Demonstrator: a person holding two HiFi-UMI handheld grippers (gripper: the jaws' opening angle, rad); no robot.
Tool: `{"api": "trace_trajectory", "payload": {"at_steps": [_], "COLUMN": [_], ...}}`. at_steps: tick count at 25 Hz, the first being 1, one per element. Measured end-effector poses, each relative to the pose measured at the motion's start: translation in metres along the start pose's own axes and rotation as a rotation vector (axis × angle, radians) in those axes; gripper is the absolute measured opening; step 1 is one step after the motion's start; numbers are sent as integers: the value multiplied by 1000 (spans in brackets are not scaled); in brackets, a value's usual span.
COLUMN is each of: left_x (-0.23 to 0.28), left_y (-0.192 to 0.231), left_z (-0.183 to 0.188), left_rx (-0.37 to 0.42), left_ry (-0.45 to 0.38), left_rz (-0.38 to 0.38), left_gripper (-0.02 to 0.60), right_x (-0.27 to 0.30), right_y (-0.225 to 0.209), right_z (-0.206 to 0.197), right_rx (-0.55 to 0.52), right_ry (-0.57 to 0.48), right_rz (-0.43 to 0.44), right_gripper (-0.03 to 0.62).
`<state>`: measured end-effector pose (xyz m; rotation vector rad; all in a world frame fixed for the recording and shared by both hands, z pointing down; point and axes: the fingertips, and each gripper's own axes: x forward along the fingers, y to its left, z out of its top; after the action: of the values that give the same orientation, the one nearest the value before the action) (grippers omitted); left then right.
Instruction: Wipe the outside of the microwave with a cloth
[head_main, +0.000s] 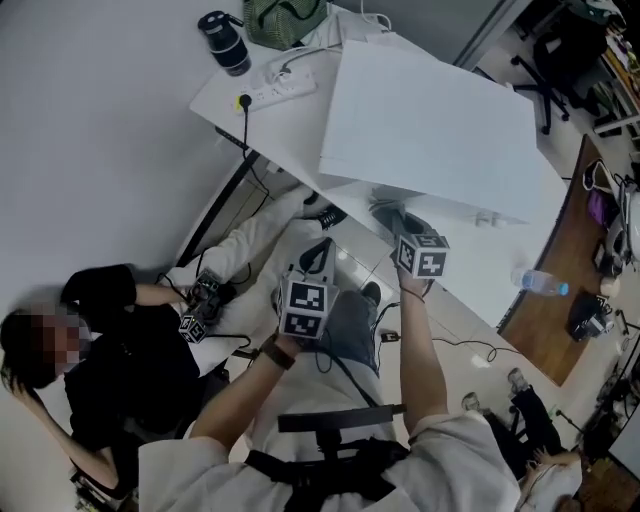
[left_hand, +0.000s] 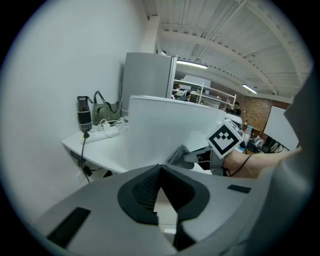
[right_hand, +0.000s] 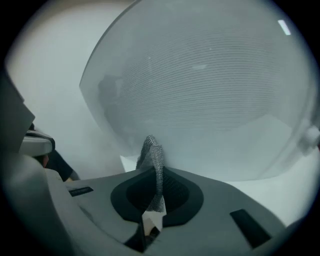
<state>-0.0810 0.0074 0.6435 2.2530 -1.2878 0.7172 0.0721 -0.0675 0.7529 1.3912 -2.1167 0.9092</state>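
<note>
- White wall and a white table (head_main: 285, 125) pushed against it make up the setting. The room behind, in the left gripper view, is an open workspace with ceiling beams and strip lights.
- On that table stands the microwave (head_main: 430, 120), a big pale box that fills most of the top. Its door faces us and takes up nearly all of the right gripper view.
- Behind it, near the wall, we see a power strip (head_main: 280, 90), a dark flask (head_main: 225, 42) and a green bag (head_main: 285, 18). All are well apart from the work.
- Our right gripper (head_main: 400, 232) has its jaws clamped on the grey cloth (right_hand: 151, 150). A fold of the cloth stands up out of the jaws and meets the lower part of the door. We judge it is pinched like this so the loose end can be dragged over the face.
- Our left gripper (head_main: 318, 258) has its jaws together with nothing between them. It hangs lower, beside the right one and off the microwave (out of the way, we judge, since one cloth needs one gripper).
- A person (head_main: 110, 350) in black sits on the floor to our left, near the table's leg.
- We judge the wipe to be at the door. The top and sides look untouched, though no view can confirm it.
</note>
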Motion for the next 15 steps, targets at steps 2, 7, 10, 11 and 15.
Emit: {"api": "trace_trajectory", "payload": {"at_steps": [2, 7, 10, 11, 15], "left_x": [12, 27, 39, 45, 76], "left_y": [-25, -93, -131, -142, -197], "left_z": [9, 36, 49, 54, 92], "left_rx": [20, 116, 165, 171, 169], "left_ry": [7, 41, 49, 50, 26], "left_rz": [-45, -173, -221, -225, -222], "left_gripper": [40, 40, 40, 40, 40], "right_x": [-28, -123, -167, -177, -221], "right_y": [-49, -152, -202, -218, -270], "right_z": [-11, -29, -43, -45, -10], "right_rx": [52, 137, 161, 165, 132], "right_ry": [4, 11, 30, 33, -21], "right_rz": [-74, -263, -331, -343, -321], "right_gripper": [3, 3, 3, 3, 3]}}
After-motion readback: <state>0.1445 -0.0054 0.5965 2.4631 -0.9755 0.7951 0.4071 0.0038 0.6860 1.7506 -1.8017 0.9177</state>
